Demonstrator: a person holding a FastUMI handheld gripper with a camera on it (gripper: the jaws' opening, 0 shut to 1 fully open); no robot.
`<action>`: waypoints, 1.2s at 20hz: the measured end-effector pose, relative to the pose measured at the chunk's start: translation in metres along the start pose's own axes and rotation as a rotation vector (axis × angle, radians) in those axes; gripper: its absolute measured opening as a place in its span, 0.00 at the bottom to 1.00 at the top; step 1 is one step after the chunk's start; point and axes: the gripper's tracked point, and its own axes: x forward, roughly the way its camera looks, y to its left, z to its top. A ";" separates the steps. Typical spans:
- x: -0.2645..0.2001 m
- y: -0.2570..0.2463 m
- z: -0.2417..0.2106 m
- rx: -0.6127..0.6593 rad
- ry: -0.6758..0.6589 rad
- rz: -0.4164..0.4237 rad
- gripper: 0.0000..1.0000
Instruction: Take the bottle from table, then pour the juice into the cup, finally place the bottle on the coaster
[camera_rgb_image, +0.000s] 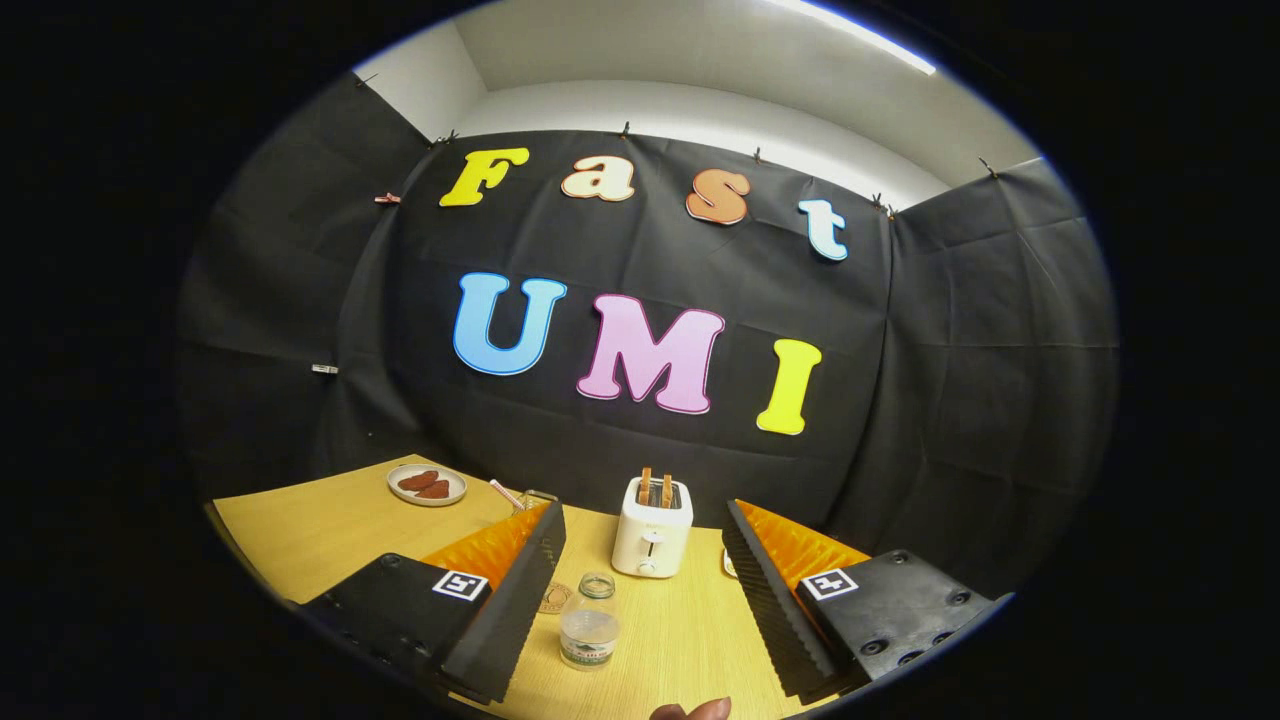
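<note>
My claw (640, 600) hangs over the wooden table (330, 525) with its fingers spread wide and nothing held; the bottle (590, 622), small, clear and uncapped, stands upright between them, nearer my left finger than my right, with a little clear liquid low inside. I judge it light and thin-walled, likely to dent under a hard squeeze and slick on its smooth plastic; with the mouth open, any tilt or crush could spill, so I would close gently on the mid-body above the label band, keeping it vertical. The coaster (553, 598), a round tan disc, lies just beside the bottle, partly hidden by my left finger; a glass with a straw (520, 497) peeks beyond that finger's tip, possibly the cup, though I cannot tell for sure. Beyond the fingers stand a white toaster (651, 540) and a plate (427, 484) of dark pieces; a fingertip (692, 710) shows beneath the claw.
</note>
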 end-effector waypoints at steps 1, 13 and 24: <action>-0.001 0.002 -0.001 0.003 -0.002 0.000 0.97; 0.022 0.033 -0.120 0.091 0.063 0.029 0.97; 0.064 0.060 -0.233 0.121 0.128 0.065 0.98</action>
